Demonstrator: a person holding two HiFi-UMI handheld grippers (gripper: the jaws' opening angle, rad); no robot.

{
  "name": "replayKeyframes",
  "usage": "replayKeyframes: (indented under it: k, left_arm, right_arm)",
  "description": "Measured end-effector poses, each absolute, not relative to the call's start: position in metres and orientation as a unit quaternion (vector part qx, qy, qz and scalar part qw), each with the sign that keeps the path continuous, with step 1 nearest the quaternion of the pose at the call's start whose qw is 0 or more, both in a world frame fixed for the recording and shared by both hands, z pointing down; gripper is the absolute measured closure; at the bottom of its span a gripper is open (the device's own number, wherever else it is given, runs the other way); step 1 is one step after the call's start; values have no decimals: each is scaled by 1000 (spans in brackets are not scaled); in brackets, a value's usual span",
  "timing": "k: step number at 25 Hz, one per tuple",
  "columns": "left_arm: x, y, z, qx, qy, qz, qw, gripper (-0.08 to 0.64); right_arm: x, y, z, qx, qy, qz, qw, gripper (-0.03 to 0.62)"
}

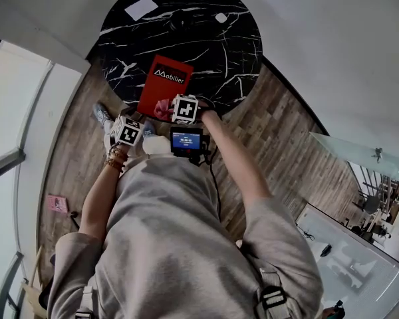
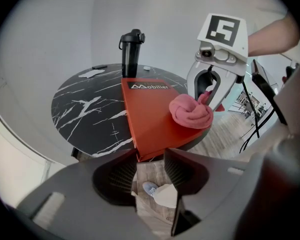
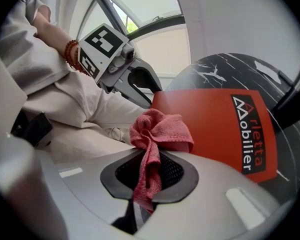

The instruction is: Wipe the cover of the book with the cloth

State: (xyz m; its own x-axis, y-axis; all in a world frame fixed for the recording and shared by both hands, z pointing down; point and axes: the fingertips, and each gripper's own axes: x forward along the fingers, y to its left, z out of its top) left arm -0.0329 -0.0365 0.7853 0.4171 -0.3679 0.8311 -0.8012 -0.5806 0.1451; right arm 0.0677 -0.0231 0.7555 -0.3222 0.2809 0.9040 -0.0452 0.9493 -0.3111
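Observation:
A red book (image 1: 163, 85) with white print lies on the round black marble table (image 1: 206, 45), its near corner jutting past the rim. A bunched pink cloth (image 3: 160, 131) rests on the book's near end, with my right gripper (image 3: 150, 159) shut on its tail. In the left gripper view the cloth (image 2: 191, 112) sits on the cover under that gripper. My left gripper (image 2: 149, 160) is open just short of the book's overhanging corner (image 2: 140, 153), with only floor and a shoe showing between its jaws.
A black bottle (image 2: 131, 51) stands on the table behind the book. A white sheet (image 1: 141, 8) and a small white item (image 1: 221, 17) lie on the far side. Wooden floor surrounds the table, and a white wall curves behind it.

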Motion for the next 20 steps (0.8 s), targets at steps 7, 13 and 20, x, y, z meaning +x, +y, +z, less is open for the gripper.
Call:
replayKeyframes:
  k: [7, 13, 20]
  left_arm:
    - [-33, -38, 783, 796, -367, 398, 272, 388]
    - [-32, -36, 784, 798, -366, 397, 269, 382]
    - [-33, -27, 781, 805, -349, 396, 270, 376]
  right_arm:
    - [62, -12, 751, -100, -803, 152, 568, 532]
    - [61, -5, 752, -105, -808, 173, 553, 532]
    - [61, -23, 726, -94, -835, 259, 477, 529]
